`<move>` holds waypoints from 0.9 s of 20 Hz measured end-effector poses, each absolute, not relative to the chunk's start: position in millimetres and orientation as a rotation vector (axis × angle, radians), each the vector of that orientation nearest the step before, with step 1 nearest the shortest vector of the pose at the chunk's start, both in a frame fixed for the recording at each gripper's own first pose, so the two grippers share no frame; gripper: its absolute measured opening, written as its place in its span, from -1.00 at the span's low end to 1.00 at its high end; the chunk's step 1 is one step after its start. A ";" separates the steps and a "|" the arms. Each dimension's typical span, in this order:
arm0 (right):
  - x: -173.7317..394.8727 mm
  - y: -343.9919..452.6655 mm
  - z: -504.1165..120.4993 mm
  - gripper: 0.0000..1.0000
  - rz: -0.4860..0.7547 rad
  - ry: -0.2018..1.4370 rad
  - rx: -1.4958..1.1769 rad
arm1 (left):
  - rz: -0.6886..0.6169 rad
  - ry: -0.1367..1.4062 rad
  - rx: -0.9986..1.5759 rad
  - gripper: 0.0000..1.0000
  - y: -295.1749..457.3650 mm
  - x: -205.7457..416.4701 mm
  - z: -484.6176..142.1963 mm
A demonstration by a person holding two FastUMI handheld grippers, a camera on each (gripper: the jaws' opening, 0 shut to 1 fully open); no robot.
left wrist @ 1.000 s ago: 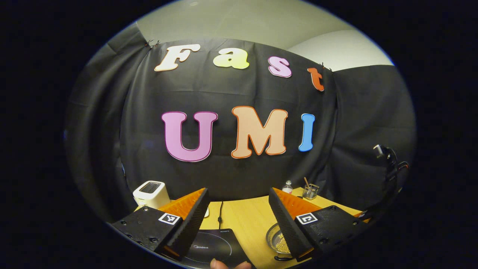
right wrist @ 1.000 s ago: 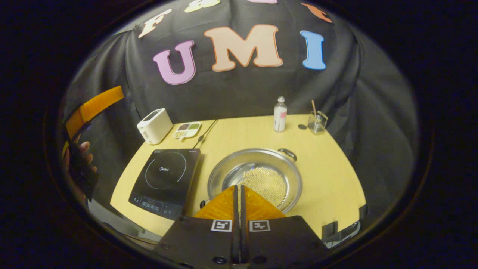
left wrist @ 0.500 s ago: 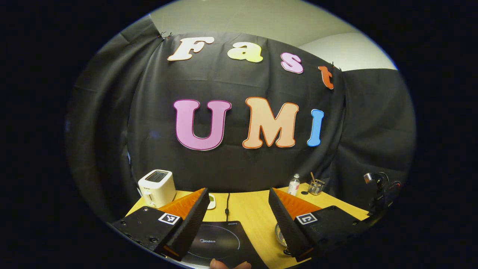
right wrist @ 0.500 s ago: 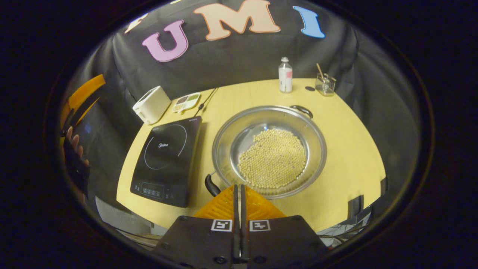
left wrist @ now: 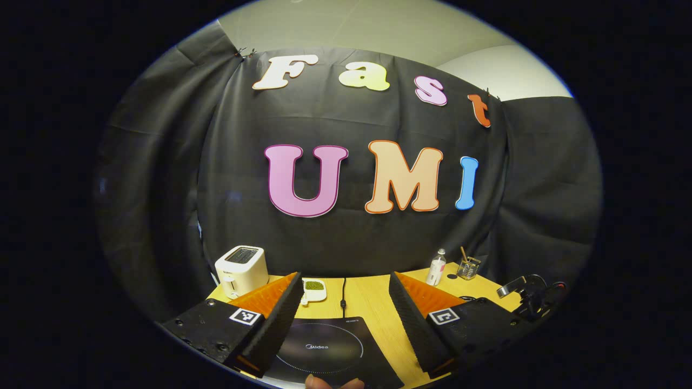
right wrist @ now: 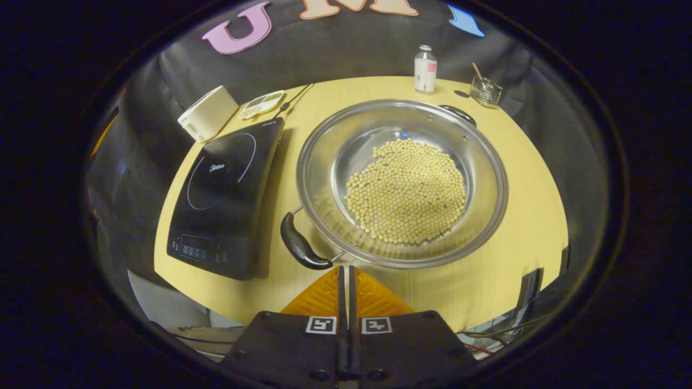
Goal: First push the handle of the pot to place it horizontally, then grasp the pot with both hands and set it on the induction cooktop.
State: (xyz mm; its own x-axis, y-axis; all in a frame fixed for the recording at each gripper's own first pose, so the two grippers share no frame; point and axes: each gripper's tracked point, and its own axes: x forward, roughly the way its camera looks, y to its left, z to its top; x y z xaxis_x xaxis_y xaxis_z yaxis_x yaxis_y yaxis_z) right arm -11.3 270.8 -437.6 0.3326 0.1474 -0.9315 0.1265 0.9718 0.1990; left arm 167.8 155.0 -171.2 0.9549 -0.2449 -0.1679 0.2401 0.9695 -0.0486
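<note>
Jaws pressed together on my right gripper [right wrist: 346, 270], I'm dropping closer toward the pot [right wrist: 401, 182] handle [right wrist: 299, 244] beside the induction cooktop [right wrist: 224, 197] on the counter [right wrist: 508, 237], left gripper [left wrist: 343, 324] spread wide, so pushing's next.

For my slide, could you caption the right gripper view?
Shut right gripper above the table, near the handle of the bean-filled pot beside the cooktop.

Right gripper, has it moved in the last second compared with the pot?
Yes. The right gripper, jaws shut, has come down and forward toward the pot; the pot looks bigger and its near handle now lies just ahead of the tips.
</note>
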 end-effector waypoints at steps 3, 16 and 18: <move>-6.7 274.9 -440.2 -0.94 0.018 1.243 0.226 | -0.248 0.180 -0.025 0.93 156.8 167.8 -173.0; 38.1 313.6 -444.1 -0.94 0.007 1.218 0.287 | -0.227 0.179 -0.014 0.94 170.1 162.8 -170.5; 49.1 317.9 -445.6 -0.95 0.006 1.209 0.271 | -0.218 0.179 -0.010 0.93 174.0 161.5 -170.9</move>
